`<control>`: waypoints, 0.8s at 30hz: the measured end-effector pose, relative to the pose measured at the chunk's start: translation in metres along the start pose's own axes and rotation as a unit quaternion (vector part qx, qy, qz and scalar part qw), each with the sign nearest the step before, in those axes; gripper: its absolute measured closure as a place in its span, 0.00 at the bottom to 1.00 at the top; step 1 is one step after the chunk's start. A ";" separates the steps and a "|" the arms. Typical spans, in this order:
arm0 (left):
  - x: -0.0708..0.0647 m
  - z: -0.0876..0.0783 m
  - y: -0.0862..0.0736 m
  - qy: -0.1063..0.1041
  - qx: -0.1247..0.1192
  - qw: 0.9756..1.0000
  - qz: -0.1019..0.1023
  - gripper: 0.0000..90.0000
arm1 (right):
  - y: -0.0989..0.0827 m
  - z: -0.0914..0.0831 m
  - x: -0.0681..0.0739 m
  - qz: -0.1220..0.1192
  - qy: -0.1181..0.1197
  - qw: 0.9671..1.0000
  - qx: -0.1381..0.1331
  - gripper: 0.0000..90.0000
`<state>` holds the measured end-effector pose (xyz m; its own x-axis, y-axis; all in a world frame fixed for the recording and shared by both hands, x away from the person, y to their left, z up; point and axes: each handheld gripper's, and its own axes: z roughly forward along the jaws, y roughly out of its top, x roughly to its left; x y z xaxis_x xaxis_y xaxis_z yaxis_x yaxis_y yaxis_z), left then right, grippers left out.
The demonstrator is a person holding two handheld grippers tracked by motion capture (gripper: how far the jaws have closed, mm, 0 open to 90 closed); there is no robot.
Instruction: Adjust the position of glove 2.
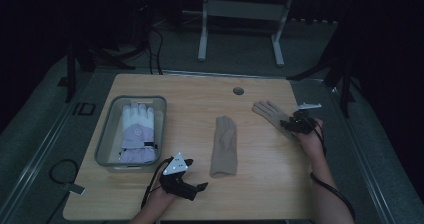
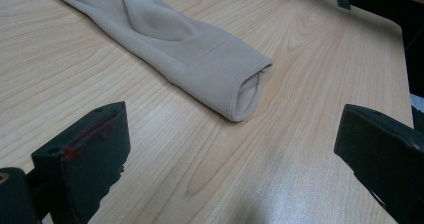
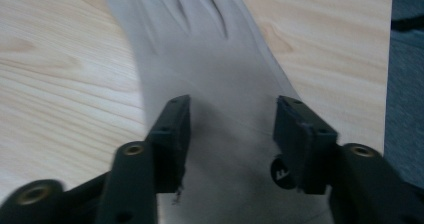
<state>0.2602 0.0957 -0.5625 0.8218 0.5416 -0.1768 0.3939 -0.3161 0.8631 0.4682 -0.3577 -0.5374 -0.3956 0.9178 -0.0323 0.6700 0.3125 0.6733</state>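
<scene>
Beige glove (image 3: 210, 84) lies flat on the table (image 3: 60, 74) directly under the right gripper (image 3: 232, 129), whose jaws are spread partway and straddle the cuff end without pinching it; the fingers of the glove point away from the gripper. It looks like thin knit fabric: light, limp and easy to bunch, so I judge it will sag and fold once lifted, not hold its shape. The best hold seems to be the cuff or the palm just ahead of the jaws, pressing down to gather a fold of cloth before closing, since a flat layer on smooth wood may slide away from the pads.

Farther out, a second beige glove (image 1: 223, 145) lies mid-table, its open cuff just ahead of the left gripper (image 1: 192, 188), whose jaws are spread wide on nothing. Beyond that gripper, a clear bin (image 1: 104, 144) holds a padded white glove (image 1: 136, 134).
</scene>
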 end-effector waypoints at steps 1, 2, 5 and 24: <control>0.000 0.000 0.000 0.000 0.000 1.000 0.000 0.02 | -0.001 0.003 0.000 0.005 -0.004 1.000 0.006 0.53; 0.000 0.000 0.000 0.001 0.000 1.000 0.000 0.02 | -0.003 0.005 -0.001 0.009 -0.003 1.000 0.005 0.54; 0.000 0.000 0.000 0.000 0.000 1.000 -0.001 0.02 | -0.005 0.006 -0.001 0.025 -0.001 1.000 -0.002 0.59; 0.000 0.000 0.001 0.001 -0.002 1.000 -0.002 0.02 | -0.020 -0.047 0.053 0.150 -0.061 0.986 -0.036 0.95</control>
<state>0.2603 0.0952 -0.5613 0.8199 0.5437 -0.1795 0.3955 -0.3111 0.8642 0.4044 -0.3267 -0.5176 -0.1040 0.9904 0.0907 0.6980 0.0077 0.7161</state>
